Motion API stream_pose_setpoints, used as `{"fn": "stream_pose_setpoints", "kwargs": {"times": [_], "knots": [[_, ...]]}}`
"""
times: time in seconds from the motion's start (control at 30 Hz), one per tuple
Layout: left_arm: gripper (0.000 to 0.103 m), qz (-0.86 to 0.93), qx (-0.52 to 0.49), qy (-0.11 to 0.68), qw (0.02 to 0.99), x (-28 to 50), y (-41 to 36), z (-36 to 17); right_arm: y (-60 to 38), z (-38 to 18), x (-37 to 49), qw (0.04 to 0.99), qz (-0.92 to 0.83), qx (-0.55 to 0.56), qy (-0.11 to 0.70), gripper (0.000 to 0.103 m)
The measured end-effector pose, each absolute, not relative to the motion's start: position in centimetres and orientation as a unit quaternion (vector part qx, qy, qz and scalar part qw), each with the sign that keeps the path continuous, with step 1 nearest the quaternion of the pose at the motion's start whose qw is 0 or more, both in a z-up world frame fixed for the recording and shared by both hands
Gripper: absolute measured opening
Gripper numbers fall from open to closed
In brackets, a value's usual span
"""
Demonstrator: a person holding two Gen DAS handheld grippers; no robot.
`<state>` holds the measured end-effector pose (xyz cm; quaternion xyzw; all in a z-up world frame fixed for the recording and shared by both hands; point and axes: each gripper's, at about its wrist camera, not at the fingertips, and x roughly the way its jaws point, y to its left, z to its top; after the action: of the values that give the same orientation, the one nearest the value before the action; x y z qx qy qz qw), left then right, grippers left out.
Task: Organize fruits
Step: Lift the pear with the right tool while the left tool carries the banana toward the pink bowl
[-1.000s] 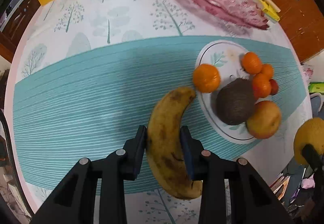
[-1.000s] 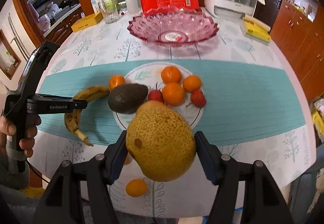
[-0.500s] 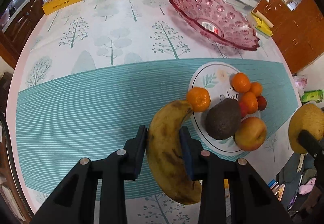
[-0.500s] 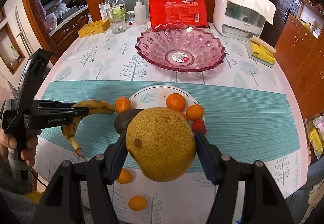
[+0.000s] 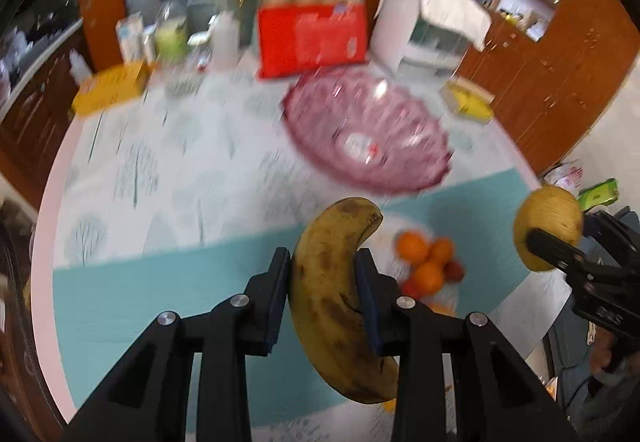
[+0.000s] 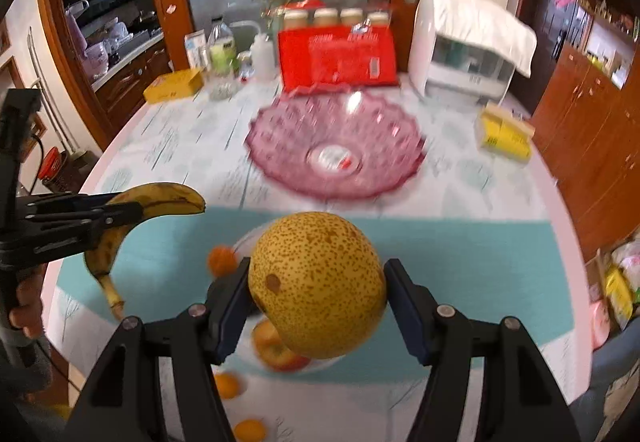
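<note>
- A round table (image 6: 472,186) is covered by a white cloth printed with trees and crossed by a teal striped band (image 6: 480,242).
- A pink glass bowl (image 6: 336,154) is set near the middle.
- A white plate (image 5: 444,294) of fruit is placed on the teal band.
- A red package (image 6: 336,56), a white appliance (image 6: 464,50), bottles (image 6: 222,46) and yellow boxes (image 6: 174,84) are ranged along the far edge.
- Two small oranges (image 6: 228,384) are seen at the near edge.
</note>
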<state>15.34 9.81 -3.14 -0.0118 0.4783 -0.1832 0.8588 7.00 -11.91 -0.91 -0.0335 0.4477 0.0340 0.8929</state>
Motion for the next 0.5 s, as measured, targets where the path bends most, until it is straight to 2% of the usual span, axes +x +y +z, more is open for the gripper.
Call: {"fn": "stream_pose_setpoints", "kwargs": {"times": [0.23, 0.5], "knots": [[0.031, -0.151, -0.007, 0.44, 0.885, 21.0, 4.7, 0.4, -15.8, 0.8, 15.6, 0.904, 0.048, -0.06, 0.421, 0.065], [0.031, -0.097, -0.013, 0.483, 0.87, 27.9, -0.5, -4.5, -18.5, -5.5, 23.4, 0.883, 0.093, -0.055, 0.457, 0.065]]}}
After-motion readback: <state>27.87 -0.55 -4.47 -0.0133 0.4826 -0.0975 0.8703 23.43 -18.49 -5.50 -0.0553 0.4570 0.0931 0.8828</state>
